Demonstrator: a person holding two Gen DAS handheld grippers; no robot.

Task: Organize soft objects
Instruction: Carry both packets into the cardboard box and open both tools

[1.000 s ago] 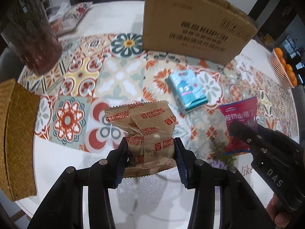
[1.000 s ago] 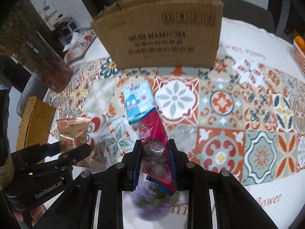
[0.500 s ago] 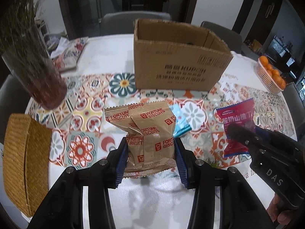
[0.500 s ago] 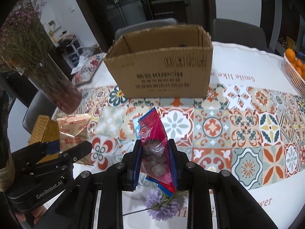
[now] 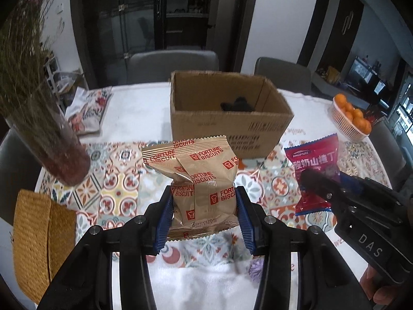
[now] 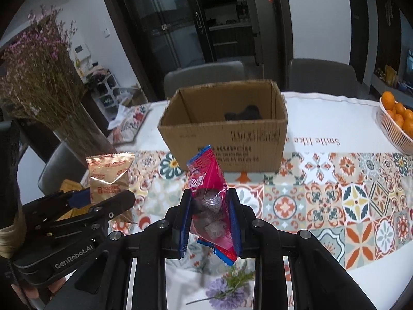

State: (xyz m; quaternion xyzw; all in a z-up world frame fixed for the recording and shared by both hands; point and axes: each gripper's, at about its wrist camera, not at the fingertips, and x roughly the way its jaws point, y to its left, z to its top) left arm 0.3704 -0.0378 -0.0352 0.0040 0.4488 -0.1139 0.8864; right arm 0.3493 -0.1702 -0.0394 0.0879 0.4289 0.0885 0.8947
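Left wrist view: the left gripper [image 5: 204, 215] clamps a tan biscuit packet [image 5: 196, 180] above the table's [image 5: 139, 108] near edge, short of the cardboard box [image 5: 229, 126].

Right wrist view: the right gripper [image 6: 210, 218] pinches a red snack bag [image 6: 210, 196] upright, raised before the same box [image 6: 224, 139].

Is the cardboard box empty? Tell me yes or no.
No: the left wrist view shows a dark object lying inside the open cardboard box.

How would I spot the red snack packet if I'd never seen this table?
Find the open cardboard box on the tiled tablecloth. In front of it, the right gripper holds the red snack packet upright. Unlike the tan biscuit packet beside it, it is shiny pink-red with a clear window.
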